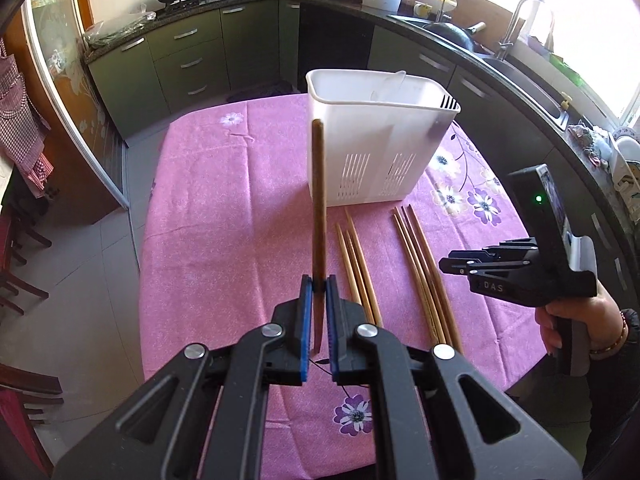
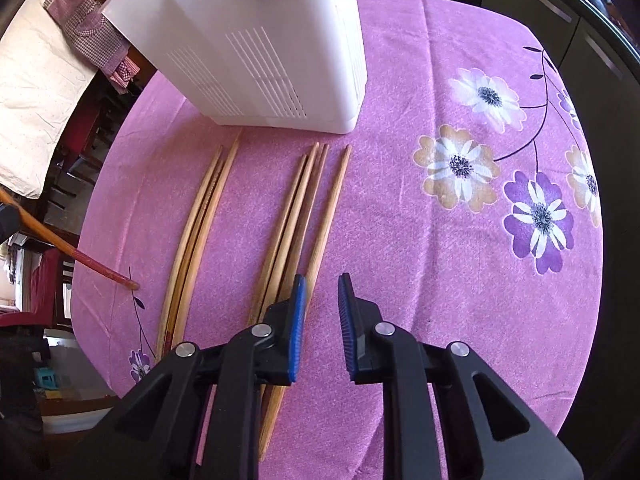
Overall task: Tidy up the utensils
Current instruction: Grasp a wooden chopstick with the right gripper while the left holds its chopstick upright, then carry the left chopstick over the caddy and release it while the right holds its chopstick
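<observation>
My left tongs are clenched on a single dark chopstick, gripped near its lower end so that most of its length stands up through the middle of the left wrist frame. I hold it nearly upright, judging that a vertical stick drops cleanly through the open top of the white holder, which stands on the bench at centre frame, just beyond the chopstick tip. The stick is in the air, not yet over the rim.

My right tongs are released, with a clear gap between the blue pads and nothing in it. They hover low at the bottom centre of the right wrist frame, over the near ends of the right-hand bundle of chopsticks. I judge they wait there to take the next stick.

The remaining chopsticks lie flat in two groups, tips pointing at the holder's base: a left bundle and the right-hand one. Lying lengthwise toward me, they offer their thick ends to the tongs.

View differences: the left wrist view shows the holder's open top and inner divider, and the whole right tool in my hand at right of frame. The right wrist view shows only the holder's slotted side wall in the upper left, but separates the flat sticks better, and catches the lifted chopstick entering at the left edge.
</observation>
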Motion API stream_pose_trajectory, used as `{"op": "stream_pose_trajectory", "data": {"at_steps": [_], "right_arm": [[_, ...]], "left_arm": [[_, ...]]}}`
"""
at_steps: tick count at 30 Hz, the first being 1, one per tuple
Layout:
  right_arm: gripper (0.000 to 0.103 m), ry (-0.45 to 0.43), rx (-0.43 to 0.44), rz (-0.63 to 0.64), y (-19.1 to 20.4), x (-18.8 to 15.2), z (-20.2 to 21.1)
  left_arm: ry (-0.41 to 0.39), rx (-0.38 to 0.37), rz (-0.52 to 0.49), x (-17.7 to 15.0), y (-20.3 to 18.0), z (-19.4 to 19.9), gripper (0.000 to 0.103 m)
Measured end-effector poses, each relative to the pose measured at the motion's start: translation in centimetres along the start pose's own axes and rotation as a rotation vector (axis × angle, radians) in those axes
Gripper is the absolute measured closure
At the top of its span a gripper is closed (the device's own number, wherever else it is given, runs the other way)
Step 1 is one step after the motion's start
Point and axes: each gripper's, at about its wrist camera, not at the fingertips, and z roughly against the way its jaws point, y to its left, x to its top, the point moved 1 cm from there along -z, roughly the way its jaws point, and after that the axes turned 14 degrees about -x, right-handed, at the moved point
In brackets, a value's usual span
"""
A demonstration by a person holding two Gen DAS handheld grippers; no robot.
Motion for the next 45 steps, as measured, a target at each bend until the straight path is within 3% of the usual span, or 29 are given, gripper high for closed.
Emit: {"op": "stream_pose_trajectory", "data": {"at_steps": [13, 21, 24, 28, 37, 40, 45], "right_arm": [[0.090, 0.094, -0.099, 0.028, 3.4, 0.5, -1.4], [0.096, 0.069, -0.164, 0.040, 5.2, 0.8, -1.9], [0.096, 0.055, -0.126, 0.016, 4.7, 0.6, -1.6], [0.096, -0.023, -0.065, -0.023, 3.3, -0.2, 1.1], [0.096, -0.380, -0.016, -0.061, 0.7, -3.9, 12.3], [0.096, -0.425, -0.032, -0.052, 0.2, -5.5, 13.5], [0.096, -0.428, -0.030, -0.035, 0.3, -6.7, 13.9]], "left_arm": [[-0.008, -0.001, -0.031, -0.5, 0.0, 0.3, 0.096], [-0.010, -0.008, -0.035, -0.5, 0.2, 0.3, 0.096], [-0.011, -0.007, -0.032, -0.5, 0.3, 0.3, 0.096], [-0.008, -0.004, -0.036, -0.5, 0.2, 0.3, 0.096], [-0.005, 0.003, -0.042, -0.6, -0.1, 0.3, 0.096], [-0.006, 0.001, -0.044, -0.7, -0.1, 0.4, 0.096], [-0.005, 0.002, -0.048, -0.8, -0.2, 0.5, 0.096]]}}
